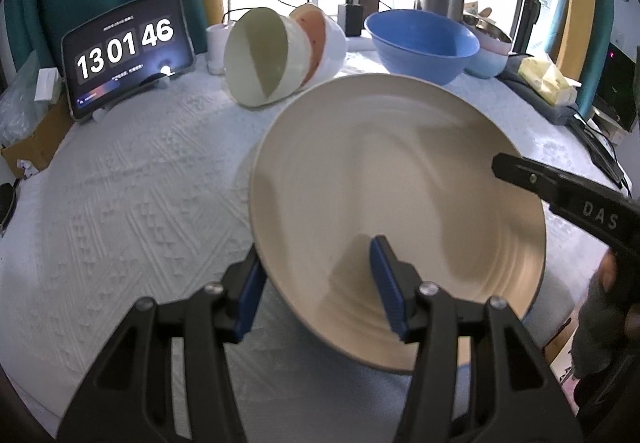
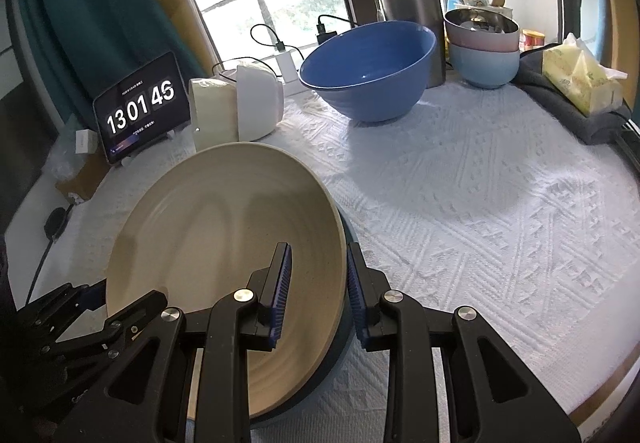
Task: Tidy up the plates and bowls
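Together, we grip the plate [image 1: 396,211] rim with both claws: left gripper [image 1: 316,285], right gripper [image 2: 316,291]. Only the right view shows the plate's blue underside.

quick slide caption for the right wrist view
Right tongs straddle the rim of a tilted beige plate above the white cloth, blue bowl behind.
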Demonstrator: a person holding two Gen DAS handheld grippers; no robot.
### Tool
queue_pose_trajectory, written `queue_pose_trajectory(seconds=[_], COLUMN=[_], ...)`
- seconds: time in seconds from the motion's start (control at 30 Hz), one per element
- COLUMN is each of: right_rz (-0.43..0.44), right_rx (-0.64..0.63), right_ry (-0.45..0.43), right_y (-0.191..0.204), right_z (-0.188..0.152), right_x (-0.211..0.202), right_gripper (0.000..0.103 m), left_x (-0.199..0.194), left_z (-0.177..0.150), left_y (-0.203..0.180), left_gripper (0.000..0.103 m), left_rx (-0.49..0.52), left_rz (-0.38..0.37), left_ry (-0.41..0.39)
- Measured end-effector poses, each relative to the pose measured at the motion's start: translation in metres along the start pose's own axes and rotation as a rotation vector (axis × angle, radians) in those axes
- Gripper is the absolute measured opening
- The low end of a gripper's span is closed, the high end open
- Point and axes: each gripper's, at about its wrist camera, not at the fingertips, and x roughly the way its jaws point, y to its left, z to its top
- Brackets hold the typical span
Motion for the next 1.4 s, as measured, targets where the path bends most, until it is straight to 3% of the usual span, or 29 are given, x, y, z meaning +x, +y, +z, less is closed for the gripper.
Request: queue_pose_trajectory(seconds=[0.57,0.87,0.97,1.13,1.2,1.4], right_rz=[-0.044,-0.087,-0.082,-0.089,-0.078,-0.070], right_rx=[0.004,-0.026,-0.018,-0.007,0.004,0.003], right_ry=[-0.010,0.032,0.027,0.025,0.040,0.046], right_y=[0.000,0.001,-0.002,-0.010,-0.016,-0.015], right_z=[-0.005,-0.012,-0.011,-0.010,-0.013,-0.012], right_x=[-0.015,0.001,0.001,0.008,0.017,0.020], right_gripper=[0.030,0.030,0.037,0.039,0.046,0.046], left_x=[-0.007,0.000,0.000,0.002,0.004,0.006], left_z=[-0.006,-0.004,-0.002,0.003,0.004,0.006], left_y=[0.001,0.008,0.010,0.015,0.017,0.018], left_gripper=[0.053,0.053,0.053,0.053,0.053,0.053], left_rx=[0.010,-0.011,-0.022,-0.044,-0.050,-0.058], left_rz=[0.004,0.019,0.021,0.024,0.025,0.028], left_ry=[0.006,0.026,0.022,0.014,0.020,0.019])
